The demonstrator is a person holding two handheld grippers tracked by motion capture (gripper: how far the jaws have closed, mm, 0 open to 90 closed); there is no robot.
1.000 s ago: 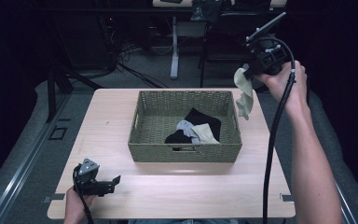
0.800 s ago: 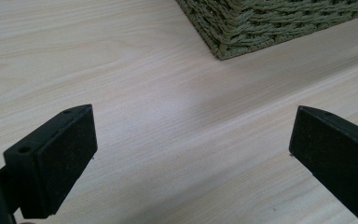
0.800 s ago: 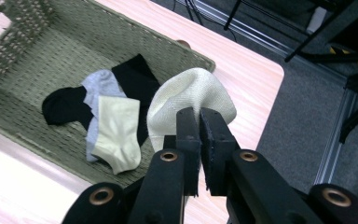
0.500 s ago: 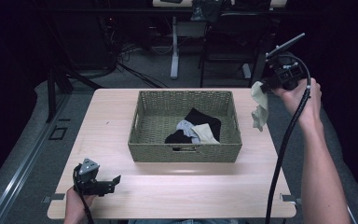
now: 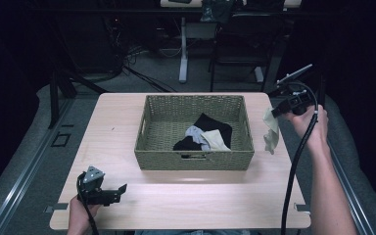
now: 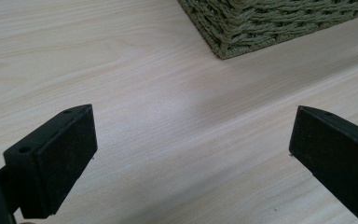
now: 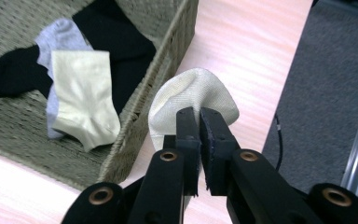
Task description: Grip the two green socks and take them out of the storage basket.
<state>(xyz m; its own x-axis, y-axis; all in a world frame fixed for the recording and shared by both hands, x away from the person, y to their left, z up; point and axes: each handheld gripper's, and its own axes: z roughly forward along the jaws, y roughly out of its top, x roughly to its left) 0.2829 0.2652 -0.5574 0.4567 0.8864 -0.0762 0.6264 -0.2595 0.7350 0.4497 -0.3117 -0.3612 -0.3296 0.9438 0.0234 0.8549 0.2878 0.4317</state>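
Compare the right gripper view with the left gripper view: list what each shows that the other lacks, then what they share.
Right gripper view alone: the right gripper shut on a cream sock, with a second cream sock, a grey sock and black socks lying in the basket, plus grey floor beside the table.

Left gripper view alone: the left gripper, jaws wide apart with nothing between them.

Both: the woven basket and the light wooden table.

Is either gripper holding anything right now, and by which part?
The right gripper pinches a cream sock by a fold of its fabric; which end is unclear. It hangs beside the basket. The left gripper is open, holding nothing.
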